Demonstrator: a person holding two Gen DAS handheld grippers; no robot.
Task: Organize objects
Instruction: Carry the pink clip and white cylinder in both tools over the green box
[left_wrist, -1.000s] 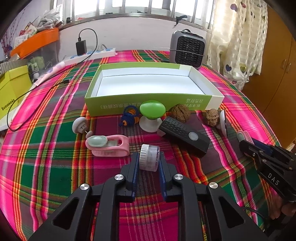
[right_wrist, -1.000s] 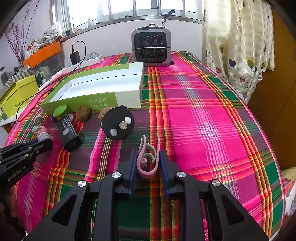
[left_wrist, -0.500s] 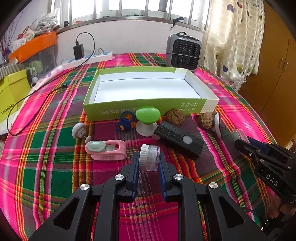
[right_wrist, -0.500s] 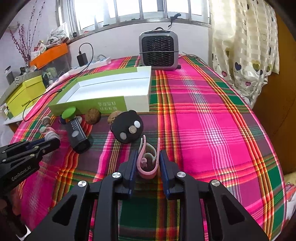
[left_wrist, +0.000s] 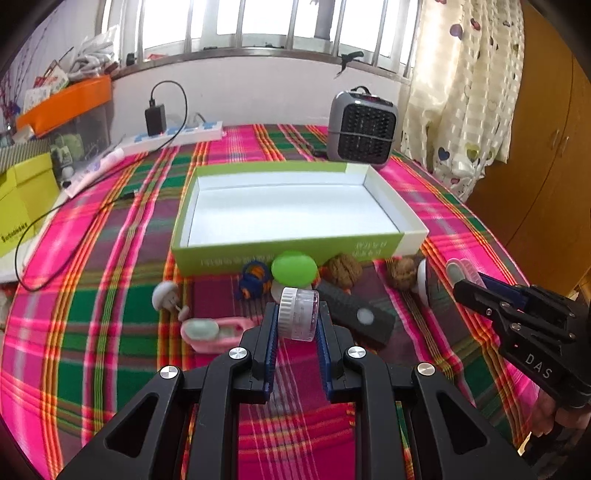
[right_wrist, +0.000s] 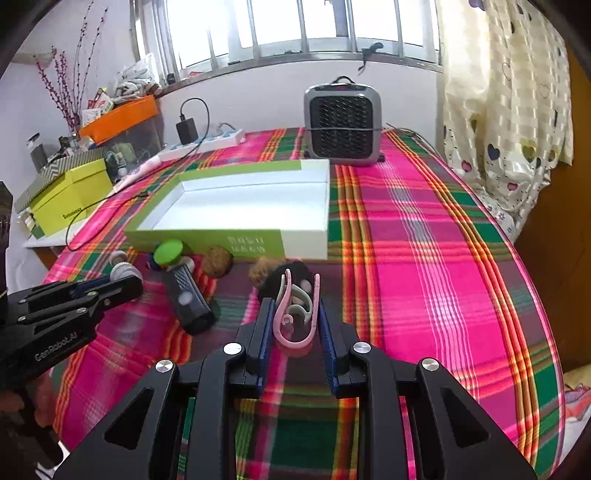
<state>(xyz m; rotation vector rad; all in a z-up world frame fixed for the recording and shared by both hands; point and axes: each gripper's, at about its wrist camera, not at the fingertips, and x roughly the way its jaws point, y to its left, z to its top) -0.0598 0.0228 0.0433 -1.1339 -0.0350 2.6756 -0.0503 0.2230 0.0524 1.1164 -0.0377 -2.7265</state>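
My left gripper (left_wrist: 296, 325) is shut on a small clear jar with a white lid (left_wrist: 298, 314) and holds it above the plaid cloth, short of the green-sided open box (left_wrist: 295, 199), whose white inside is bare. My right gripper (right_wrist: 295, 317) is shut on a pink clip (right_wrist: 295, 314) and holds it above the cloth to the right; it also shows in the left wrist view (left_wrist: 517, 317). In front of the box lie a green-topped knob (left_wrist: 294, 267), two walnuts (left_wrist: 342, 269), a black remote (left_wrist: 356, 314), a blue-orange toy (left_wrist: 254, 280), a pink holder (left_wrist: 214, 332) and a white plug (left_wrist: 166, 293).
A grey fan heater (left_wrist: 362, 129) stands behind the box. A power strip with charger and cable (left_wrist: 173, 133) lies at the back left. A yellow-green box (left_wrist: 18, 199) sits at the left edge. A curtain (left_wrist: 461, 92) and wooden wardrobe (left_wrist: 546, 147) are at the right.
Both grippers have risen, the left carrying the jar toward the box and the right carrying the pink clip. The objects on the cloth have not moved.
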